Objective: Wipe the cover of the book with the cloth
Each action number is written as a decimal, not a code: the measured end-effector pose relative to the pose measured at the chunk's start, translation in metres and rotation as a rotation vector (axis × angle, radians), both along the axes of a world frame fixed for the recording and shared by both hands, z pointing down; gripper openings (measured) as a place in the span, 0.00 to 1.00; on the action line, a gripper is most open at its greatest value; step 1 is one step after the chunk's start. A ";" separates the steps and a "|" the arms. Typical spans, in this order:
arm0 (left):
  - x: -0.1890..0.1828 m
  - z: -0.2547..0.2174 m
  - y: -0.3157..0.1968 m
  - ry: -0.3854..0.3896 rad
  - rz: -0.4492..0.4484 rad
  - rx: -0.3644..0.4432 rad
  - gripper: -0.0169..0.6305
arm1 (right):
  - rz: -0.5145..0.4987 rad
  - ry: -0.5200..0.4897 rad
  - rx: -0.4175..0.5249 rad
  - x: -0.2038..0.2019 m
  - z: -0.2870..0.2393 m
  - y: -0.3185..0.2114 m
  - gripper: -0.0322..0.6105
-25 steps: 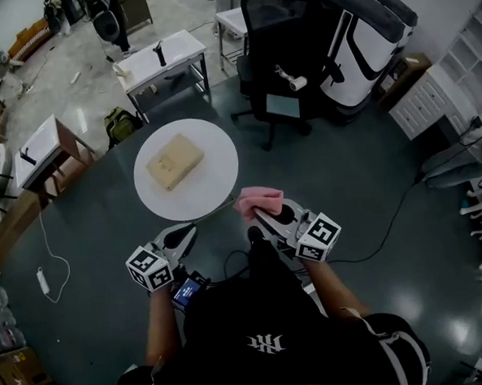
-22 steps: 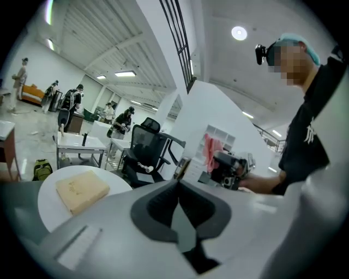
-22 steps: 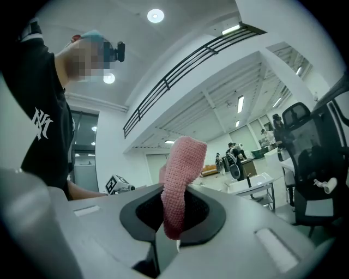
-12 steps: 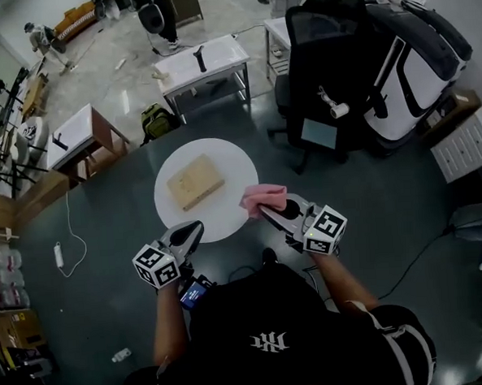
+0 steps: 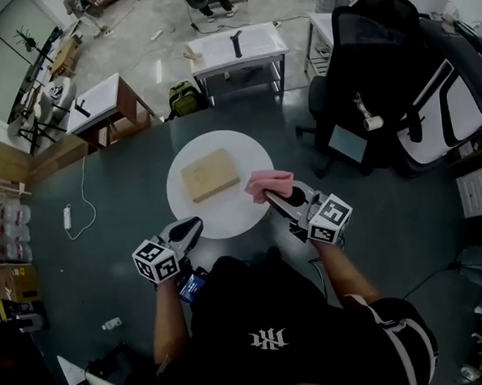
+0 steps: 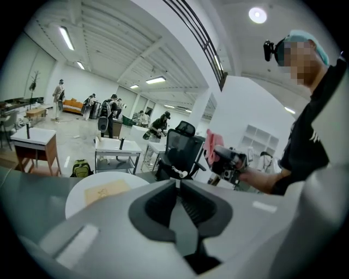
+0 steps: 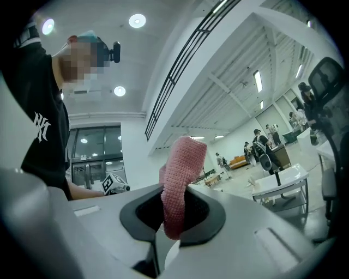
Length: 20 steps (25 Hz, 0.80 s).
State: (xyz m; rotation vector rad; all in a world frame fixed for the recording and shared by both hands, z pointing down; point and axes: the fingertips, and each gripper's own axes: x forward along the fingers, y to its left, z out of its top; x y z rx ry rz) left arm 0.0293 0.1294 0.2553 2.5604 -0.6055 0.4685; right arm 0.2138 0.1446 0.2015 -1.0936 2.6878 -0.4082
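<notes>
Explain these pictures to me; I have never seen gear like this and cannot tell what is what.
There is no robot here. A person holds a hand-worked two-jaw gripper in each hand. The overhead picture comes from a camera on the person's head, looking steeply down. The other two come from cameras that ride on each gripper and look along its jaws. A tan book lies on the round white table. The right gripper is clamped on a pink cloth, held near the book at the table's right edge. The left gripper holds nothing; its jaws have just been opening and stand slightly apart. The patterned cubes are parts of the grippers.
</notes>
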 end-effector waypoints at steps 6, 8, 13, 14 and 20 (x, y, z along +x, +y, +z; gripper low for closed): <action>-0.034 0.036 -0.035 -0.024 -0.107 -0.057 0.09 | -0.071 0.004 -0.042 -0.023 0.026 -0.046 0.10; -0.048 0.053 -0.051 -0.033 -0.142 -0.077 0.10 | -0.082 0.011 -0.060 -0.032 0.036 -0.066 0.10; -0.091 0.110 -0.092 -0.098 -0.190 -0.118 0.12 | -0.129 0.065 -0.116 -0.072 0.060 -0.118 0.10; -0.101 0.124 -0.101 -0.128 -0.188 -0.120 0.12 | -0.138 0.076 -0.130 -0.081 0.067 -0.129 0.10; -0.134 0.208 -0.166 -0.274 -0.092 -0.141 0.16 | -0.192 0.137 -0.192 -0.141 0.112 -0.206 0.10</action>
